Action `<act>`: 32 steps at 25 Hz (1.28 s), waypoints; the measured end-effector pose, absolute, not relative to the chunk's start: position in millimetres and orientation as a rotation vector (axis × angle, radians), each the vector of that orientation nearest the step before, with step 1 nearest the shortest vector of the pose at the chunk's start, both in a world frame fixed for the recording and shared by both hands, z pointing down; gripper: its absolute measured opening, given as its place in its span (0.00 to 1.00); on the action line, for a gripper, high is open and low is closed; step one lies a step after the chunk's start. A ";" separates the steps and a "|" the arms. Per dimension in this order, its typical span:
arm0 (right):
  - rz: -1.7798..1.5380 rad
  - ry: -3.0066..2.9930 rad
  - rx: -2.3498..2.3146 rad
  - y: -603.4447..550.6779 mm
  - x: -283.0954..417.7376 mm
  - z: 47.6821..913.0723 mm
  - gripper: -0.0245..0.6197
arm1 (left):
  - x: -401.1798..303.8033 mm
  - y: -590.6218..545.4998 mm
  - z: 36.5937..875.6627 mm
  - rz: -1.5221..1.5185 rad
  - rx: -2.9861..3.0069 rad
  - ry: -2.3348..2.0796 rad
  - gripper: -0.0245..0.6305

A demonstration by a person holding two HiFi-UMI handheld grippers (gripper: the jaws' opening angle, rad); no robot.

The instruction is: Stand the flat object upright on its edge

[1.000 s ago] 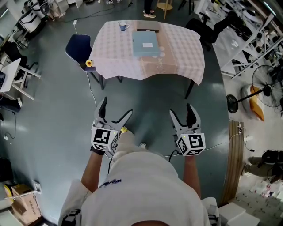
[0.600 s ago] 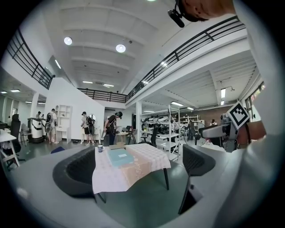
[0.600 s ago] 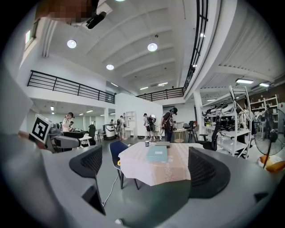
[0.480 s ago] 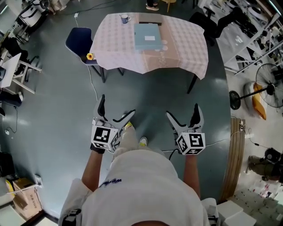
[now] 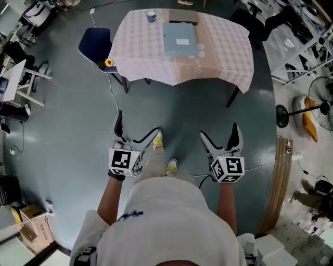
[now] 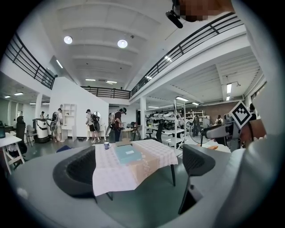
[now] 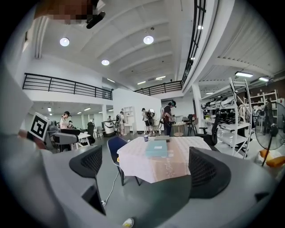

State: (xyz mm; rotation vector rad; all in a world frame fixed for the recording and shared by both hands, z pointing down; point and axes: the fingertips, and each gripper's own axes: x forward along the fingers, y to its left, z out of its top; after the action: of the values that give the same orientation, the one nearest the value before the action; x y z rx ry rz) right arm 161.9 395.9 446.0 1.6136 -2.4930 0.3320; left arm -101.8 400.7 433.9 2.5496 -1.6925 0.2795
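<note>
Flat object: the pale blue flat object (image 5: 180,40) lies face down on the surface (image 5: 156,72), toward its far side, with a mug (image 5: 152,16) beyond its left corner and a dark flat item (image 5: 183,22) just behind it.
Left gripper: the left gripper (image 5: 136,127) is held over the floor, well short of the surface. Its jaws are spread wide with nothing between them, and its own view shows only the distant surface through the gap.
Right gripper: the right gripper (image 5: 219,132) is level with the left and also over the floor. Its jaws are spread wide and empty.
Just changed, jaws: both pairs have just been opening. A second ago the right pair stood clearly narrower and the left a little narrower. Both now stand at full spread, and neither had anything between its jaws during the opening.
Just changed, person: a shoe (image 5: 158,139) now shows ahead of the body between the grippers, where there was bare floor before. The surface looks slightly larger and sits further right in the head view.
Meaning for the task: this reads as the walk-up, with the jaws readied in advance. Nothing on the surface has been touched, and the object is still flat, so the task proper has not begun.
Next need: most likely to close the remaining gap, then bring the jaws in low at an edge of the object to lift that edge.
Watch: the cloth may slide or bunch under a pushed edge.
</note>
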 end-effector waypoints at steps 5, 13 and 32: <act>0.317 -2.471 1.590 361.5 148.9 441.5 0.96 | -120.7 357.2 425.1 0.218 2.535 -1.754 0.93; 0.278 -2.436 1.639 291.9 123.7 423.3 0.95 | -137.9 281.4 411.7 0.174 2.625 -1.651 0.93; 0.244 -2.424 1.492 194.5 -5.3 419.3 0.95 | -207.7 200.6 423.6 0.099 2.648 -1.489 0.93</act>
State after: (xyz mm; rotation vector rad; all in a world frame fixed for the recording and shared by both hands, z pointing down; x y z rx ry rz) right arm -5.3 194.5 419.3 1.4920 -2.4240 0.2443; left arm -207.7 200.6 423.6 2.6476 -1.4890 0.0987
